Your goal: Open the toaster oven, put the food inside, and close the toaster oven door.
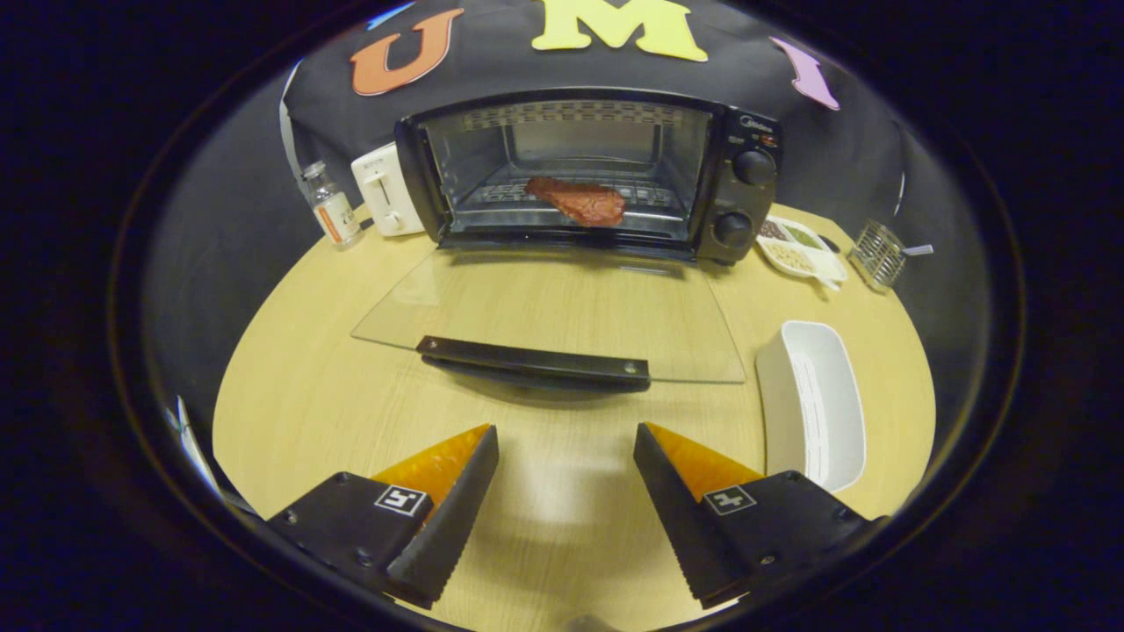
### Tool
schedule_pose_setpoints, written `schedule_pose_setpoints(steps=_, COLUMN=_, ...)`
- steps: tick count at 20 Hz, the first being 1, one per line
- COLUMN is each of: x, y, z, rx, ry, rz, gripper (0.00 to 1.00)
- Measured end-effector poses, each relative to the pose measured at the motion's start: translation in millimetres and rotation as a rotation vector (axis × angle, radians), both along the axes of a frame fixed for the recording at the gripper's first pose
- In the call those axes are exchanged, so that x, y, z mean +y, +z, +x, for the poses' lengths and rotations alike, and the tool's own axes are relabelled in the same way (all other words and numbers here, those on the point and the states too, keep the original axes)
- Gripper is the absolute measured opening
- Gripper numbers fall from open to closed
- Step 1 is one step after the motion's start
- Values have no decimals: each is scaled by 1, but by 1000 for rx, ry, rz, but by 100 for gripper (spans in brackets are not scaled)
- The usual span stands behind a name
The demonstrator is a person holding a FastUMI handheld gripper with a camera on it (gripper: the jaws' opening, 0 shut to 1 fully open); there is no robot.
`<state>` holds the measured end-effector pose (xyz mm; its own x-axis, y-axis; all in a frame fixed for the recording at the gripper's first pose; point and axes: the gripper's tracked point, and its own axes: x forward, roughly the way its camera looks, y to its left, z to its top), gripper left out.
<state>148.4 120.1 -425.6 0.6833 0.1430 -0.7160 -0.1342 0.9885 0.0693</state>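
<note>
Wide and empty, claw (566,439) faces oven door (562,307) lying open, steak (578,200) inside toaster oven (746,132).

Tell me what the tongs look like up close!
The tongs have two wedge-shaped fingers that taper to points, with ridged, saw-like inner edges. Each finger carries a small square black-and-white marker on top, and little screws show on their bases. They stand open, with bare table between them.
</note>
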Motion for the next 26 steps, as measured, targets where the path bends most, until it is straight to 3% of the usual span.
schedule_pose_setpoints(steps=9, x=0, y=5, z=22, rx=10, ry=16, rz=-4, gripper=100)
schedule_pose_setpoints(steps=16, x=-2, y=56, z=35, rx=-54, ry=13, rz=20, gripper=99)
schedule_pose_setpoints(steps=26, x=3, y=142, z=90, rx=-217, ry=17, rz=6, gripper=100)
